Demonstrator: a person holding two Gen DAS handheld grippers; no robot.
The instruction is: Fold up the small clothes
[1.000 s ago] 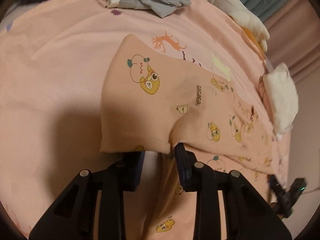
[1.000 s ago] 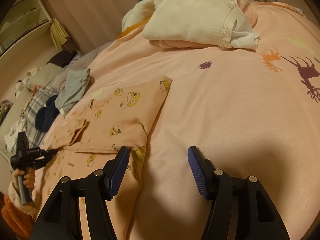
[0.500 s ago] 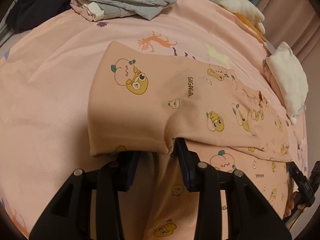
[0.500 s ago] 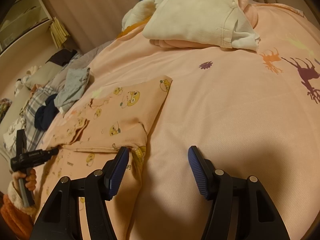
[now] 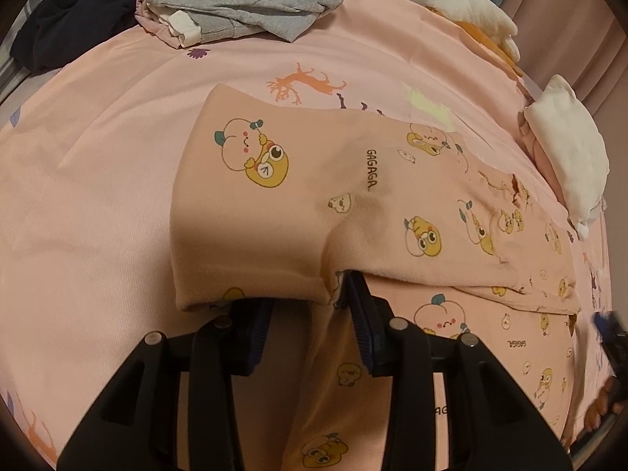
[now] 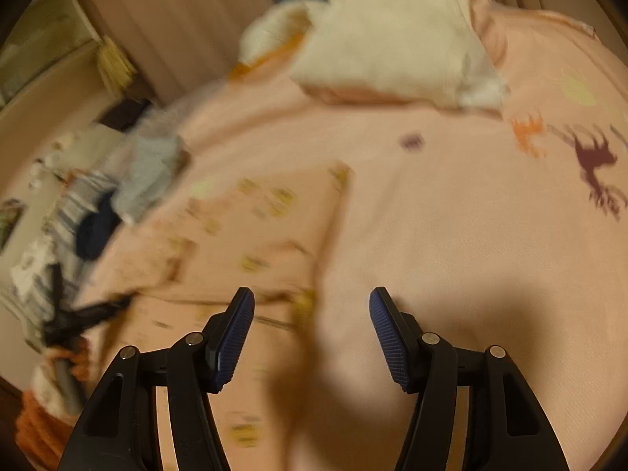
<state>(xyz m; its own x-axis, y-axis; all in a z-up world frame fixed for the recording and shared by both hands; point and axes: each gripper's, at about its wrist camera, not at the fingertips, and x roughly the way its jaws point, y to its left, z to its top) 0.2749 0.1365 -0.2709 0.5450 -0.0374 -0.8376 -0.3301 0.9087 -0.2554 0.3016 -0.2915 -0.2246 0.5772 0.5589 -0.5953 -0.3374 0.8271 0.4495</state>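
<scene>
A small pink garment (image 5: 298,212) printed with yellow cartoon figures lies on the pink bedspread (image 5: 90,180), one part folded over the rest. My left gripper (image 5: 306,302) is at the near hem of the folded part; the cloth edge drapes over the fingertips and the jaws stand partly apart, so a hold cannot be told. In the blurred right wrist view the same garment (image 6: 259,227) lies left of centre. My right gripper (image 6: 312,306) is open and empty above the garment's near right edge.
A grey garment pile (image 5: 239,4) and dark clothes (image 5: 70,27) lie at the far left. Folded white clothes (image 5: 565,157) sit at the right, also seen in the right wrist view (image 6: 396,43). A white plush toy (image 5: 451,4) lies far back.
The left gripper has pulled back and tilted, showing more of the garment and far pile. The right view has become blurred and has shifted, with the gripper still open.
</scene>
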